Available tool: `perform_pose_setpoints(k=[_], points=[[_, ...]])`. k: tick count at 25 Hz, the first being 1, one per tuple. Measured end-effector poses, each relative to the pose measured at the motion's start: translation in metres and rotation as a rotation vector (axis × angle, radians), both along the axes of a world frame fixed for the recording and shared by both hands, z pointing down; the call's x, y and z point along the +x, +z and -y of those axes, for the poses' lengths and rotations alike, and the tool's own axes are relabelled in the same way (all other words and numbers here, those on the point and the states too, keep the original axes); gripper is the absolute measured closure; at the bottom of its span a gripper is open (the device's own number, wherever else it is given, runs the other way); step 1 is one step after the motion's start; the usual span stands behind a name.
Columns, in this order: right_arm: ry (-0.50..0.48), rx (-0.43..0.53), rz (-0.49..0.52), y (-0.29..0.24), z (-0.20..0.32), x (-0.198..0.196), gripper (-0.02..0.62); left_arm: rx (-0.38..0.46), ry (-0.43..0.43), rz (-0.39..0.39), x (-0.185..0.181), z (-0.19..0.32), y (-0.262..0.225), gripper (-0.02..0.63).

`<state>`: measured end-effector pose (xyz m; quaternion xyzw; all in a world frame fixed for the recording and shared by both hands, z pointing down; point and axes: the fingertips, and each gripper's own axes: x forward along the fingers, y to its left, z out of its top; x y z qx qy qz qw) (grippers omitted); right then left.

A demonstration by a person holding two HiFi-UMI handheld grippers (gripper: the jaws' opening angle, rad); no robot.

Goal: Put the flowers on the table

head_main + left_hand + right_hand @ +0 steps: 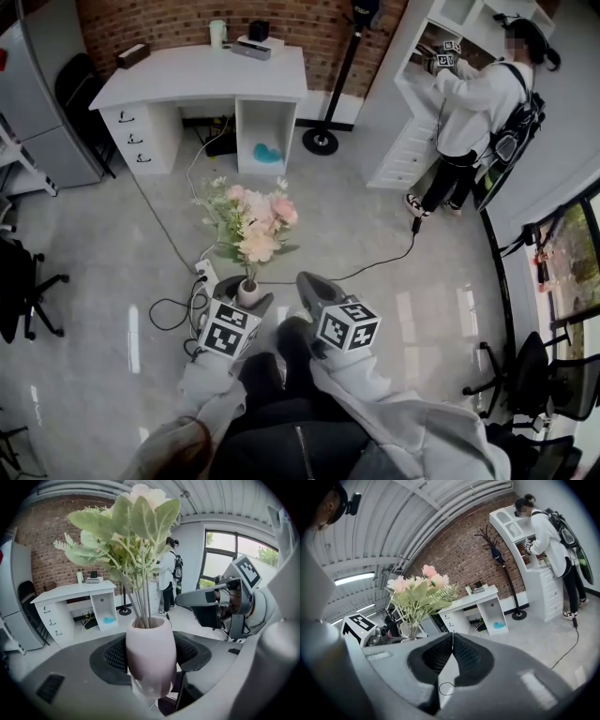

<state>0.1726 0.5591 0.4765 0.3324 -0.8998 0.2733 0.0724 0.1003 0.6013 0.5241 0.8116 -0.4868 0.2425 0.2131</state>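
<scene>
Left gripper view: the left gripper [150, 660] pinches the vase of flowers [151, 644]; the right gripper [452, 637] is pressed together.

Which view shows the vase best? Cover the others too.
The left gripper view: the vase fills the centre, held between the jaws. The head view shows only its small top under the flowers. The right gripper view shows a distant, partly hidden bit.

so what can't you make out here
Small items on the white desk: head view, too small.
Blue thing in its cubby: head view, too small.
Pale pink ceramic vase's underside: left gripper view, hidden between the jaws.
Pale pink flowers: left gripper view, mostly behind green leaves.
</scene>
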Motion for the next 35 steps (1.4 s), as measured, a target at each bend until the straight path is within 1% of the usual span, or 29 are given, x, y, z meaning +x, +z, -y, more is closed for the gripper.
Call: perform_pose_setpoints(k=[6, 10, 13, 26, 30, 35], points=[[0.021, 0.013, 0.010, 0.003, 0.016, 0.008, 0.594, 0.019, 0.005, 0.002, 0.007, 0.016, 0.005, 0.343], [0.020, 0.004, 0.039, 0.004, 0.041, 0.012, 0.594, 0.029, 0.008, 0.000, 0.015, 0.043, 0.003, 0.344], [0.016, -0.003, 0.057, 0.001, 0.070, 0.011, 0.594, 0.033, 0.001, 0.003, 0.015, 0.075, 0.000, 0.344], [0.002, 0.022, 0.044, -0.007, 0.231, 0.001, 0.594, 0.062, -0.007, -0.005, 0.011, 0.238, -0.010, 0.344], [0.000, 0.020, 0.034, -0.004, 0.272, 0.001, 0.594, 0.074, -0.016, -0.004, 0.010, 0.279, -0.012, 0.342], [-0.006, 0.016, 0.031, 0.006, 0.310, 0.006, 0.594, 0.083, -0.033, -0.002, 0.011, 0.318, -0.006, 0.342]])
